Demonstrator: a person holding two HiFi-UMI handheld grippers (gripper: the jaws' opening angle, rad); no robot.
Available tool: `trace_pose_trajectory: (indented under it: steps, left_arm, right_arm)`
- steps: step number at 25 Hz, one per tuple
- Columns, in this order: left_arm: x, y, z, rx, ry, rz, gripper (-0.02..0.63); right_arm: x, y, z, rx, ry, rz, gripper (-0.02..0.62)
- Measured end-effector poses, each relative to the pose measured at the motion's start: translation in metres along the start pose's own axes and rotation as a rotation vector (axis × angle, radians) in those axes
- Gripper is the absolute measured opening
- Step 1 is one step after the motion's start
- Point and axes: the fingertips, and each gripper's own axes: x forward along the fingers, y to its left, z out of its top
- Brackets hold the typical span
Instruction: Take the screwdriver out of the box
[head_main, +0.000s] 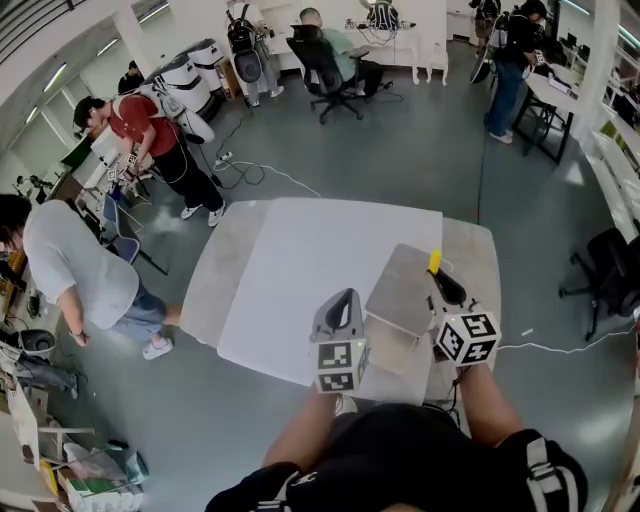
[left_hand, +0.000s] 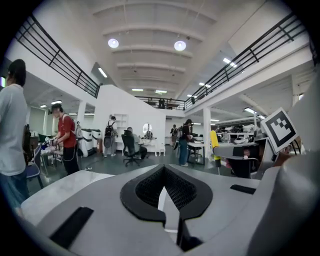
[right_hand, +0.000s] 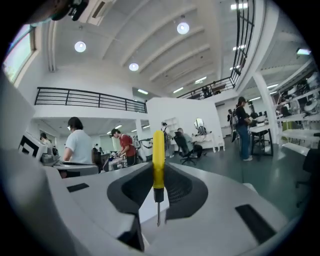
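My right gripper (head_main: 441, 283) is shut on a screwdriver (head_main: 435, 262) with a yellow handle, held above the grey box (head_main: 392, 368) at the table's near edge. In the right gripper view the screwdriver (right_hand: 158, 160) stands upright between the jaws of the right gripper (right_hand: 157, 196), handle up and thin metal tip pointing down. The box's flat grey lid (head_main: 401, 290) is raised, just left of the right gripper. My left gripper (head_main: 342, 302) hovers at the lid's left side; in its own view the left gripper (left_hand: 166, 202) has jaws closed together with nothing between them.
A white sheet (head_main: 310, 260) covers the middle of the grey table (head_main: 215, 275). Several people stand or sit around the hall, the nearest being a person in a white shirt (head_main: 75, 275) left of the table. An office chair (head_main: 610, 270) stands at the right.
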Motion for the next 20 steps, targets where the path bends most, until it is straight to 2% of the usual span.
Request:
trace_pose_trajectory:
  steps: [6,15,20]
  left_arm:
    - [0.016,-0.021,0.009,0.021,-0.012,-0.06,0.005]
    - [0.027,-0.04,0.009,0.043,-0.005,-0.116,0.005]
    - [0.031,-0.05,0.007,0.045,-0.001,-0.129,0.005]
  right_arm:
    - [-0.028,-0.025,0.018,-0.03,-0.1,-0.082,0.063]
    - [-0.044,-0.046,0.02,-0.043,-0.127,-0.164,0.064]
    - [-0.051,-0.052,0.02,-0.052,-0.132,-0.179,0.063]
